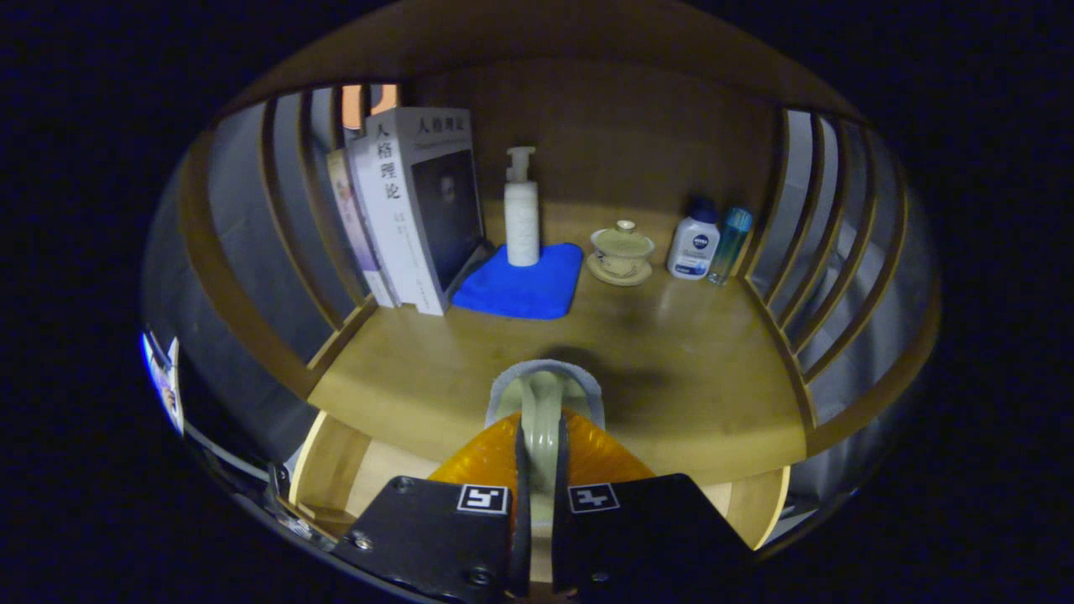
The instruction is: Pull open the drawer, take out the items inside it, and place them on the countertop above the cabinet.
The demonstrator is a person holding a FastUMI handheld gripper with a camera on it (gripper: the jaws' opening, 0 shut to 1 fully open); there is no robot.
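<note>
The fingers (pixel 537 470) are pressed close on a pale greenish handle (pixel 541 403) of some item with a grey rim, holding it low over the front of the tabletop (pixel 688 369), likely to set it down there. What the item is I cannot tell. Below, the open drawer (pixel 377 470) shows a bare pale floor. Beyond stand books (pixel 411 201), a pump bottle (pixel 521 210) on a blue cloth (pixel 520 289), a lidded teacup (pixel 622 252), and two small bottles (pixel 709 243).

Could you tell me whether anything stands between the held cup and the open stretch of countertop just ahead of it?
Nothing visible does. The tool is shut on the pale cup, and the countertop just beyond it is bare; the blue cloth and lidded teacup sit farther back.
</note>
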